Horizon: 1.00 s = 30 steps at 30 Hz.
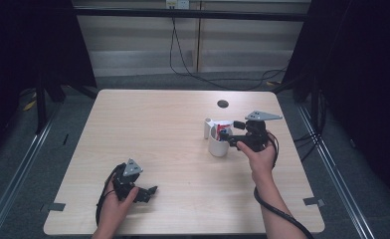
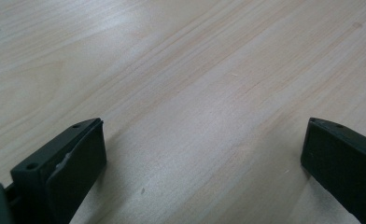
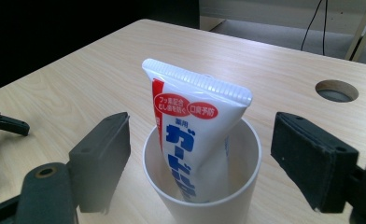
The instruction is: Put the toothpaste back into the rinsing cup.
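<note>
Right, the white toothpaste tube with red and blue lettering (image 3: pixel 197 135) stands cap-down, leaning, inside the white plastic cup (image 3: pixel 202 205) on the pale wooden table (image 1: pixel 148 134), toward its right side. The right gripper (image 3: pixel 200 154) has its jaws spread wide to either side of cup and tube, pads clear of both, so nothing is gripped. The left gripper (image 1: pixel 150 191) rests near the table's front edge, jaws apart over bare wood, holding nothing. By my reading the tube is delivered, and the step in hand is the retreat: draw the right gripper straight back and slightly up, jaws kept wide, so neither pad clips the rim and tips the cup.
</note>
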{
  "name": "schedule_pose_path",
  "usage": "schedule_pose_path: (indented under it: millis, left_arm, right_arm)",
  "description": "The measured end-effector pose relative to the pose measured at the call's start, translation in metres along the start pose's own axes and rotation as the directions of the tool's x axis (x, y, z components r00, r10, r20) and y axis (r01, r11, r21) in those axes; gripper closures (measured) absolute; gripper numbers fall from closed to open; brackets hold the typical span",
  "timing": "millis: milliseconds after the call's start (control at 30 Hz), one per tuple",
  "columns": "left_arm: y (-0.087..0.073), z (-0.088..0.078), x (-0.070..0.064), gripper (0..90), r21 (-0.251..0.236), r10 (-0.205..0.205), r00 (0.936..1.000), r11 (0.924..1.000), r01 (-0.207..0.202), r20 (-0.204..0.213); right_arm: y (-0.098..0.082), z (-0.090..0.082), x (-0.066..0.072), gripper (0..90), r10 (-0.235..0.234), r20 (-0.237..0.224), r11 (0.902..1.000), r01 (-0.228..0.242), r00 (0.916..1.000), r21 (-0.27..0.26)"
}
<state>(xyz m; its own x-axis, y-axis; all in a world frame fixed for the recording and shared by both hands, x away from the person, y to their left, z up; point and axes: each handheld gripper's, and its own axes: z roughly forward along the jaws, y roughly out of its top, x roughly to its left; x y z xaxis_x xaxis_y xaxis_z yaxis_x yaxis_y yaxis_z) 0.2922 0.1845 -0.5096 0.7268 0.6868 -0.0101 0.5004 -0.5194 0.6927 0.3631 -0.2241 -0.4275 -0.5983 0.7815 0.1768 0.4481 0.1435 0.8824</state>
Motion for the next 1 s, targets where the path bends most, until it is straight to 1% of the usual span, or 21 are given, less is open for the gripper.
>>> schedule_pose_path:
  millis: [167,533,633,767,867,1000]
  left_arm:
    - [0.0,0.0,0.0,0.0,-0.003,-0.002,1.0,1.0,0.002,0.001]
    - [0.0,0.0,0.0,0.0,-0.001,-0.002,1.0,1.0,0.002,0.0]
    - [0.0,0.0,0.0,0.0,-0.002,0.0,1.0,1.0,0.0,-0.001]
    - [0.0,0.0,0.0,0.0,-0.004,-0.001,1.0,1.0,0.001,0.0]
    - [0.0,0.0,0.0,0.0,0.0,0.001,1.0,1.0,-0.001,-0.001]
    - [0.0,0.0,0.0,0.0,-0.002,-0.001,1.0,1.0,0.001,0.0]
  right_arm:
    - [-0.003,-0.003,0.0,19.1,-0.008,0.0,0.9999,0.008,1.0,0.011]
    - [-0.006,-0.01,0.002,18.4,-0.022,0.0,0.9996,0.022,0.9998,0.015]
    - [-0.006,-0.013,0.003,17.5,-0.036,0.006,0.9987,0.036,0.9993,0.035]
    - [-0.007,-0.017,0.004,16.0,-0.034,0.006,0.9988,0.034,0.9994,0.036]
    - [-0.008,-0.019,0.005,15.8,-0.044,0.009,0.9983,0.044,0.999,0.039]
    - [-0.008,-0.023,0.006,14.5,-0.056,0.014,0.9969,0.055,0.9984,0.056]
